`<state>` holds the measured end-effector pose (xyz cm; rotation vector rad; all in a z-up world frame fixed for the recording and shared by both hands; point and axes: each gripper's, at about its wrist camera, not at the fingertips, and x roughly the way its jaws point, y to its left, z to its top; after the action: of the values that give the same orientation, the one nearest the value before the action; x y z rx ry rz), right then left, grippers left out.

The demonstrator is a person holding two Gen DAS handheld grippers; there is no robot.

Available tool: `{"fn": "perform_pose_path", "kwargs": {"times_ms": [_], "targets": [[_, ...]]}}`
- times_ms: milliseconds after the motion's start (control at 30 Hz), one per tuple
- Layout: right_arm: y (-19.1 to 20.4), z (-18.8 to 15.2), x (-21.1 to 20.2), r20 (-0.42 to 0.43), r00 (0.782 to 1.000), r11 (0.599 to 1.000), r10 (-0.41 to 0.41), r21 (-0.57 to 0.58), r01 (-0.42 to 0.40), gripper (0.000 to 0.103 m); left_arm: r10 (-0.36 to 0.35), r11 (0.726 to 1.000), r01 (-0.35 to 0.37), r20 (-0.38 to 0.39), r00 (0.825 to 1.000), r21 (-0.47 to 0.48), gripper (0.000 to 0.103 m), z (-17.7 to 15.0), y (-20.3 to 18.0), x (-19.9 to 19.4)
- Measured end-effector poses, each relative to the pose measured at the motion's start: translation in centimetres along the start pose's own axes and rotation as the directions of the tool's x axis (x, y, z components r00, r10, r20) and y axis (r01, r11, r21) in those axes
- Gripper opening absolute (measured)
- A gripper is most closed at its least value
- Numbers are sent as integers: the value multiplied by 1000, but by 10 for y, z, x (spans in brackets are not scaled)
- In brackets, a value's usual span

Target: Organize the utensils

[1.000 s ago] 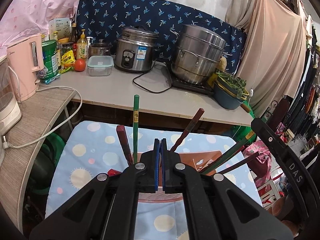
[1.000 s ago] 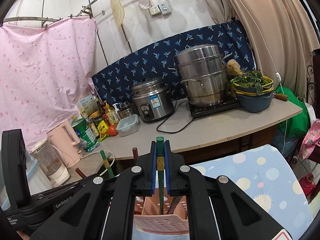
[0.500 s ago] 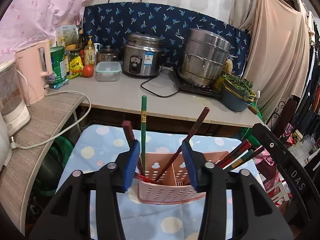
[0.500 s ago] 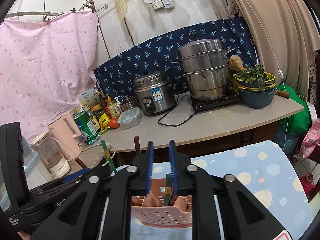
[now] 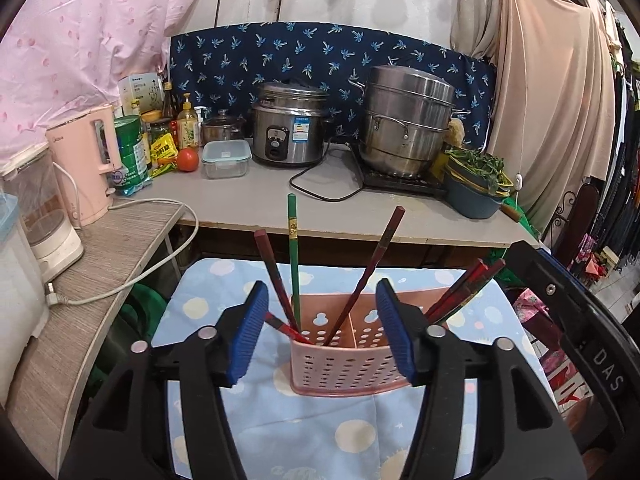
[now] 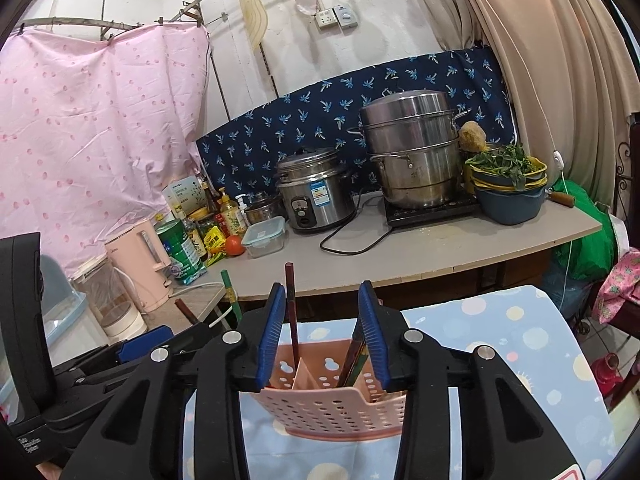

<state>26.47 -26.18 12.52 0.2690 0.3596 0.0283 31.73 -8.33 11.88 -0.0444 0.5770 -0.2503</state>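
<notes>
A pink perforated holder (image 5: 340, 364) (image 6: 328, 408) stands on a blue dotted cloth (image 5: 304, 432). In its left compartment stand a green chopstick (image 5: 293, 248) and dark red chopsticks (image 5: 380, 256). More red chopsticks (image 5: 468, 288) lean out of its right side. My left gripper (image 5: 320, 292) hovers just short of the holder, its jaws opening, its pads touching nothing. My right gripper (image 6: 322, 292) is over the holder with its jaws opening. A dark red chopstick (image 6: 291, 308) and a green and red bundle (image 6: 354, 356) stand free between its pads.
Behind the cloth runs a grey counter (image 5: 280, 196) with a rice cooker (image 5: 290, 130), a steel steamer pot (image 5: 408, 120), a blue basin of greens (image 5: 472, 192), a lidded food box (image 5: 226, 158) and a black cable. A pink kettle (image 5: 86, 164) stands on the side shelf at left.
Both grippers went from shut to open and drew back from the holder. The right one let go of the green chopstick, which now stands lower in the holder.
</notes>
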Motion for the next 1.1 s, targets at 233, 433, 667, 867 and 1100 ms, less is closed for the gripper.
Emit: {"fn": "perform_pose_path", "kwargs": {"times_ms": [233, 433, 667, 867, 1100], "targets": [[6, -8, -21, -21, 1000, 1000, 17, -12, -17, 45, 24, 1000, -24, 12, 1000, 15, 63, -11, -4, -22], [11, -20, -41, -43, 999, 999, 30, -20, -31, 45, 39, 999, -40, 12, 999, 25, 64, -23, -6, -40], [20, -32, -58, -64, 998, 998, 26, -53, -29, 45, 57, 998, -58, 6, 998, 39, 67, -40, -8, -54], [22, -42, -68, -91, 996, 998, 11, -65, -17, 48, 61, 998, -61, 0, 998, 27, 69, -52, -5, -65], [25, -54, -80, -105, 994, 996, -12, -95, 2, 52, 84, 996, -84, 0, 996, 26, 76, -63, -2, -75]]}}
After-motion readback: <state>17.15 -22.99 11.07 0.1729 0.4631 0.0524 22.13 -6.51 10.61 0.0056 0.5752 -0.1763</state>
